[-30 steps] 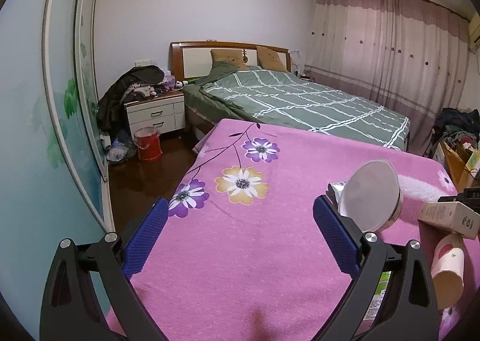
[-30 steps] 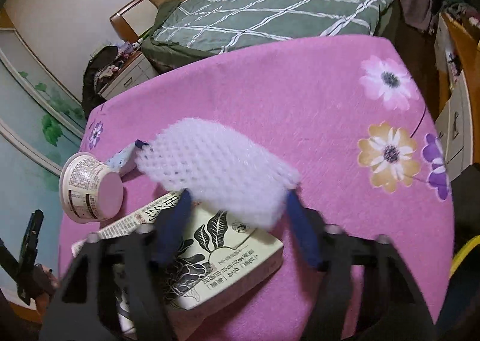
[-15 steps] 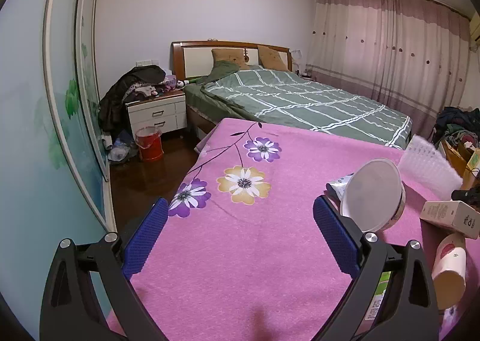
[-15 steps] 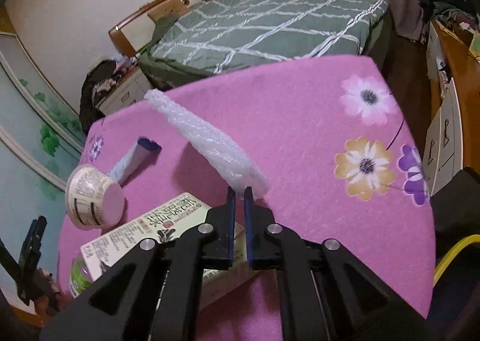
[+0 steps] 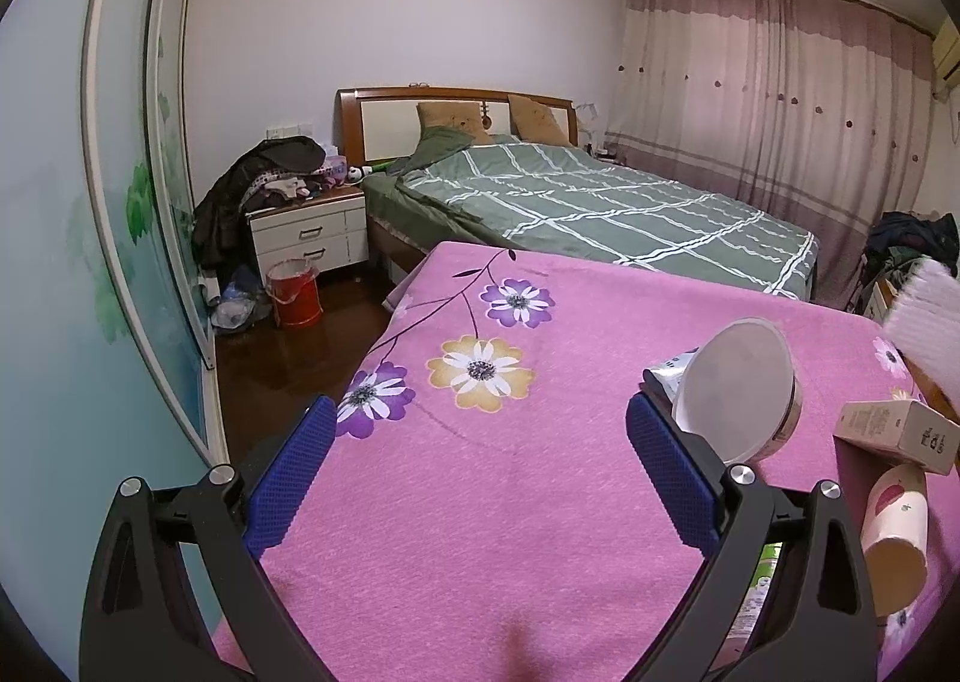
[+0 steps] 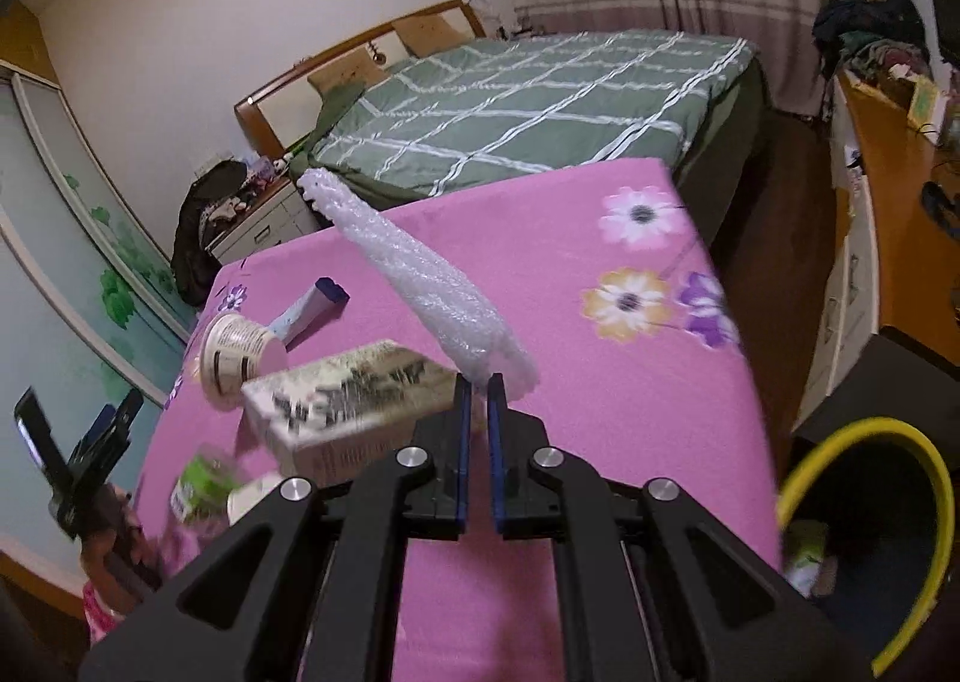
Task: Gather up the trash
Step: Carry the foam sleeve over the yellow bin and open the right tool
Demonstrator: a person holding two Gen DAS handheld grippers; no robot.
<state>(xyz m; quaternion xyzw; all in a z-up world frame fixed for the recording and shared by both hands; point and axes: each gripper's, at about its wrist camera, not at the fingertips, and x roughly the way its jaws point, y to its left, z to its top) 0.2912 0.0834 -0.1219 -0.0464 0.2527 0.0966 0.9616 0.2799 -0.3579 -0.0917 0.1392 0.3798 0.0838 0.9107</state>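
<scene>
My right gripper [image 6: 478, 389] is shut on a white foam net sleeve [image 6: 420, 280] and holds it up above the pink flowered cloth [image 6: 600, 370]. The sleeve also shows at the right edge of the left wrist view [image 5: 927, 316]. On the cloth lie a round paper tub [image 6: 240, 352], a printed carton [image 6: 348, 406], a blue-capped tube [image 6: 312, 307] and a green wrapper [image 6: 201, 487]. My left gripper [image 5: 480, 472] is open and empty above the cloth, left of the tub [image 5: 738, 406], the carton [image 5: 894, 430] and a paper cup [image 5: 894, 538].
A yellow-rimmed bin [image 6: 870, 526] stands on the floor right of the table in the right wrist view. A green bed [image 5: 600, 214], a white nightstand [image 5: 306, 232] and a red bucket [image 5: 294, 292] lie beyond. A wooden desk [image 6: 894, 190] runs along the right.
My right gripper closed on the foam sleeve, lifted it off the carton and swung it right, bringing the yellow-rimmed bin into view. The left gripper stayed still and open.
</scene>
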